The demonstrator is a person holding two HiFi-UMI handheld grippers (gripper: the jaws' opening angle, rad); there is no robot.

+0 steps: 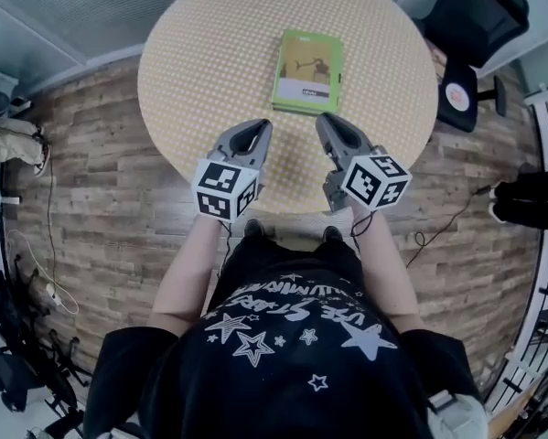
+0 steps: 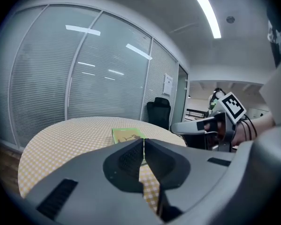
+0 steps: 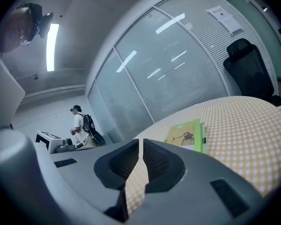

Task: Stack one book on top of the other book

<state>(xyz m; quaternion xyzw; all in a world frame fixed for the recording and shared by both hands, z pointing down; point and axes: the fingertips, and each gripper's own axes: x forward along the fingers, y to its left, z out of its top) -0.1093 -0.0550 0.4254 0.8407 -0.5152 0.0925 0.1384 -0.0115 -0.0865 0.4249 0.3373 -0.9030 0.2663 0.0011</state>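
- The green book (image 1: 307,69) lies flat near the middle of the round counter (image 1: 200,53). The edge of a second book (image 3: 204,143) shows under it.
- The left tongs (image 1: 262,129) are clenched with nothing between them, above the near edge of the counter.
- The right tongs (image 1: 325,122) are also clenched and empty, just beside the left ones.

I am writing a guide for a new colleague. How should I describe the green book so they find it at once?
Find the round yellow-checked table on the wooden floor. The green book lies flat near its middle. It is the only bright green thing there, with a dark figure on its cover.
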